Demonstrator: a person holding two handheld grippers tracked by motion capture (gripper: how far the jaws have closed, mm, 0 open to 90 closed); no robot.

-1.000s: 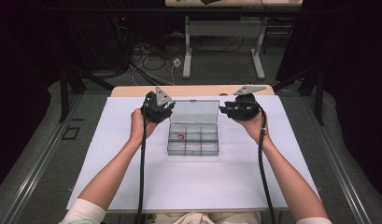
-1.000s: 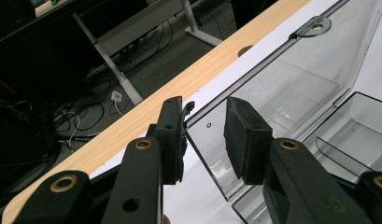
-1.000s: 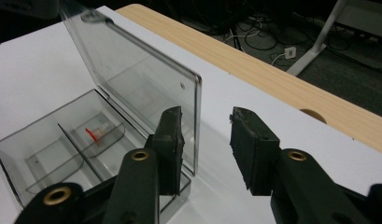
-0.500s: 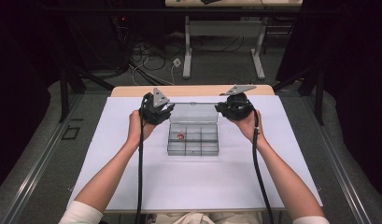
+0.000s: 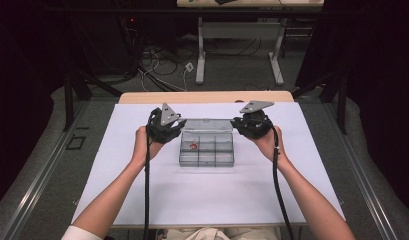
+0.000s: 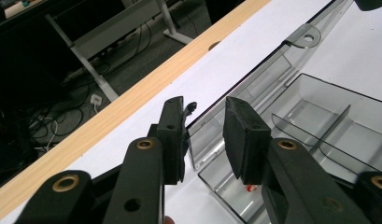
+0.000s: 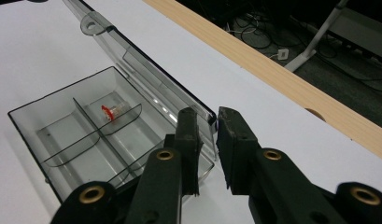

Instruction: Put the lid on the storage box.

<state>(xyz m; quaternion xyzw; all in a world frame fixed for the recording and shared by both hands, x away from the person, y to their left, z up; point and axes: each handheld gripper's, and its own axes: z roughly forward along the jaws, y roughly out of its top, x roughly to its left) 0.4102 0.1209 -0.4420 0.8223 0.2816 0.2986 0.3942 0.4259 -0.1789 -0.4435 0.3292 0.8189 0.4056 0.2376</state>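
Observation:
A clear plastic compartment box (image 5: pixel 207 156) sits mid-table with its hinged lid (image 5: pixel 207 124) raised at the far side. One small red-and-white item (image 5: pixel 193 146) lies in a far-left compartment. My left gripper (image 5: pixel 179 126) is at the lid's left corner. In the left gripper view, that corner of the lid (image 6: pixel 272 70) sits between the jaws (image 6: pixel 205 135), against the left pad. My right gripper (image 5: pixel 236 123) has just been closing. In the right gripper view, its jaws (image 7: pixel 207 135) pinch the other corner of the lid (image 7: pixel 132 60), above the box (image 7: pixel 62 130).
A white mat (image 5: pixel 207 200) covers the table, and a wooden strip (image 5: pixel 207 96) runs along its far edge. On the floor beyond are cables and the legs of a desk (image 5: pixel 239 50). The person's forearms come in from the near side.
Both hands have come a little toward the person. The lid, which lay back flat, now stands tilted up and looks shorter from above. The right jaws have narrowed onto its corner.

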